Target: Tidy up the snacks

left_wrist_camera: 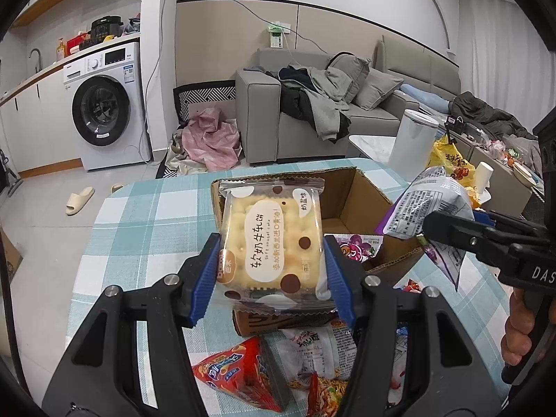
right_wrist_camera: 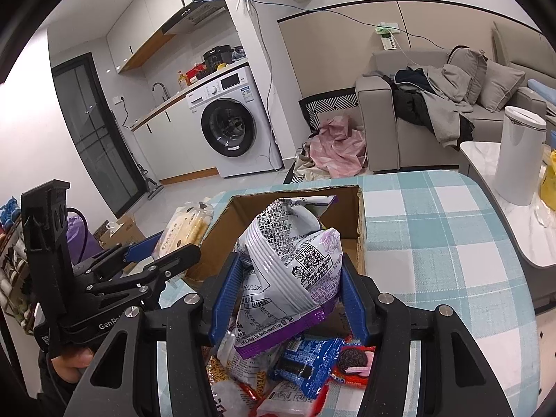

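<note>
Both packets hang just short of the open cardboard box (left_wrist_camera: 351, 201): the left gripper (left_wrist_camera: 272, 278) clamps a nougat cracker packet (left_wrist_camera: 271, 243), the right gripper (right_wrist_camera: 290, 299) pinches a purple-and-white snack bag (right_wrist_camera: 295, 260) and is nearer the opening.

Centre frame, a cream cracker packet with brown dots (left_wrist_camera: 271, 243); below it a teal-and-white checked tablecloth (left_wrist_camera: 146, 215); right, a silver-and-purple crinkled snack bag (right_wrist_camera: 295, 271); brown cardboard box (right_wrist_camera: 351, 215).

Both grippers showing matte black angular frames, ribbed blue finger pads (left_wrist_camera: 205, 271), silver round screws. Left gripper (left_wrist_camera: 271, 267), right gripper (right_wrist_camera: 290, 299) carrying white lettering on black handles.
</note>
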The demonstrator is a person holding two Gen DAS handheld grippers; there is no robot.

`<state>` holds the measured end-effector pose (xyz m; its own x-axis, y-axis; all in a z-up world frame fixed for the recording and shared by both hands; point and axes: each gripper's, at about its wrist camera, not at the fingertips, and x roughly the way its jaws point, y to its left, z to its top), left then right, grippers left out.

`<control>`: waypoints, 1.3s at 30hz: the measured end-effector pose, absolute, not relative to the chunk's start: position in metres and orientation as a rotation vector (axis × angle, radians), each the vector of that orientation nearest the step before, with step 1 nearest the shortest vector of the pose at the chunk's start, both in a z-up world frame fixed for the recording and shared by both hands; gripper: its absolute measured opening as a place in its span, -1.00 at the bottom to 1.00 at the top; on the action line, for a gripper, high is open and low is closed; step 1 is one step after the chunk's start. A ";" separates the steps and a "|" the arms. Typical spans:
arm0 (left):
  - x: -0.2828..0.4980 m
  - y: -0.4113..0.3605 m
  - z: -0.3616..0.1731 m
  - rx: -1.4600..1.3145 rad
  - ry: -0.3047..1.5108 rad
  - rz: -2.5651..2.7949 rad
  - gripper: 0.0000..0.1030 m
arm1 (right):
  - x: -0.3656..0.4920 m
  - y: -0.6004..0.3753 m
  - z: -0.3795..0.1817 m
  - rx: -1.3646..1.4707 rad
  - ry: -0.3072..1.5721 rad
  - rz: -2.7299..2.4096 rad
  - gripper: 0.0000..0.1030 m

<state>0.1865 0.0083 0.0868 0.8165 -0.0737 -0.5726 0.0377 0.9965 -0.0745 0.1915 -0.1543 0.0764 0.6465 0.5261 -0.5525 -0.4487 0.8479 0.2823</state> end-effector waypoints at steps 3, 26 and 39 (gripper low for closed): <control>0.196 0.008 0.083 -0.065 0.621 -0.058 0.06 | 0.199 -0.154 0.074 0.131 0.679 0.551 0.07; 0.234 -0.001 0.059 -0.049 0.674 -0.060 0.07 | 0.236 -0.137 0.057 0.131 0.733 0.513 0.13; 0.211 0.007 0.072 -0.045 0.665 -0.038 0.78 | 0.224 -0.148 0.064 0.114 0.715 0.505 0.92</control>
